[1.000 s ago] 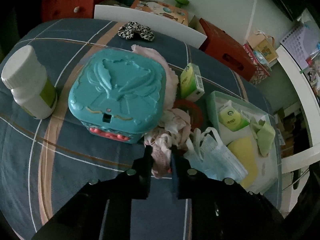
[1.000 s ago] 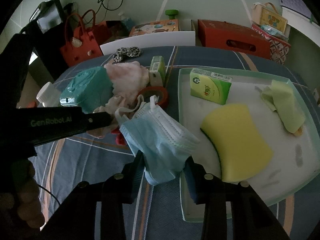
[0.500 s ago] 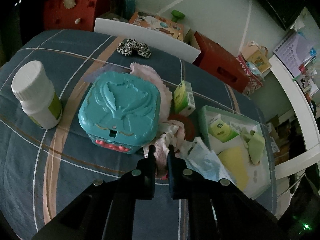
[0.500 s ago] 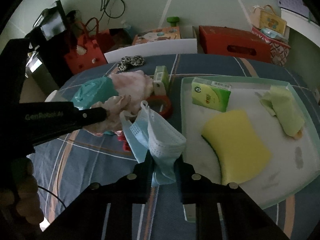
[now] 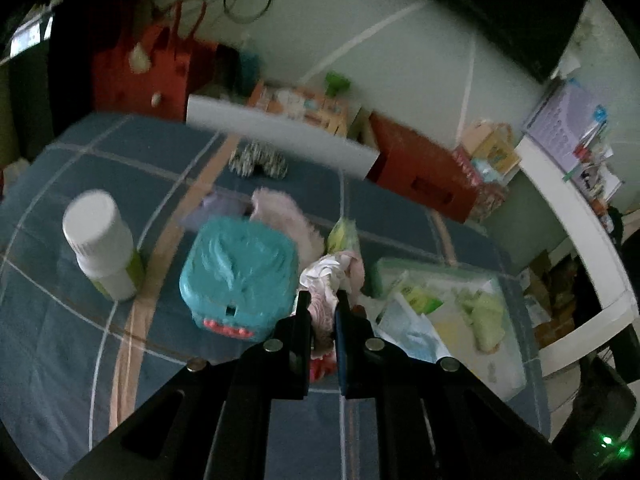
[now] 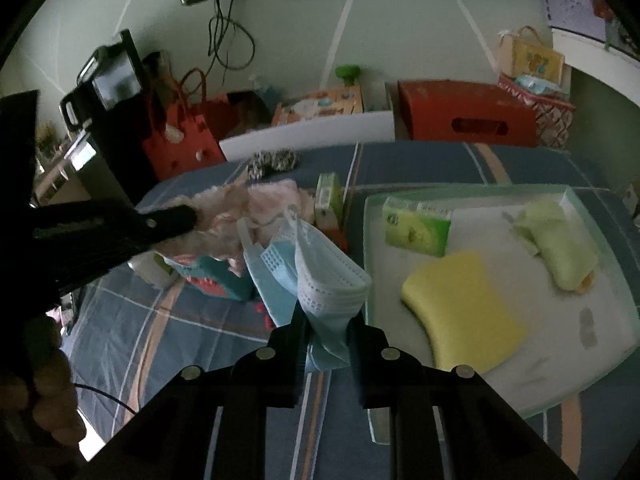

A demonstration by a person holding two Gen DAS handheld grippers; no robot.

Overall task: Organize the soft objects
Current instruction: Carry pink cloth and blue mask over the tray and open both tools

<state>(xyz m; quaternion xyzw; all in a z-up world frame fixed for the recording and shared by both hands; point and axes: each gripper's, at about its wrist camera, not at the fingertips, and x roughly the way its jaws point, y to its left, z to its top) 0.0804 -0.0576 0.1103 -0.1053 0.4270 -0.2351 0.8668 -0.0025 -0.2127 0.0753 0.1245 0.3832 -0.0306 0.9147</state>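
My left gripper (image 5: pixel 321 298) is shut on a pink and white cloth (image 5: pixel 329 280) and holds it lifted above the table, beside the teal box (image 5: pixel 238 278). In the right wrist view the left gripper (image 6: pixel 188 216) shows at the left with the pink cloth (image 6: pixel 224 220) hanging from it. My right gripper (image 6: pixel 327 320) is shut on a blue face mask (image 6: pixel 316 268), lifted just left of the pale green tray (image 6: pixel 600 364). The tray holds a yellow sponge (image 6: pixel 464 308), a green tissue pack (image 6: pixel 416 226) and a light green cloth (image 6: pixel 560 244).
A white bottle (image 5: pixel 102 240) stands left of the teal box on the blue checked tablecloth. A leopard scrunchie (image 5: pixel 258 160) lies at the table's far edge, a fluffy pink item (image 5: pixel 288 216) behind the box. A small green carton (image 6: pixel 330 196) stands by the tray. Red boxes and bags lie beyond.
Both grippers have risen. The left lifted the pink cloth off the table; the right closed on the face mask and lifted it clear of the table.
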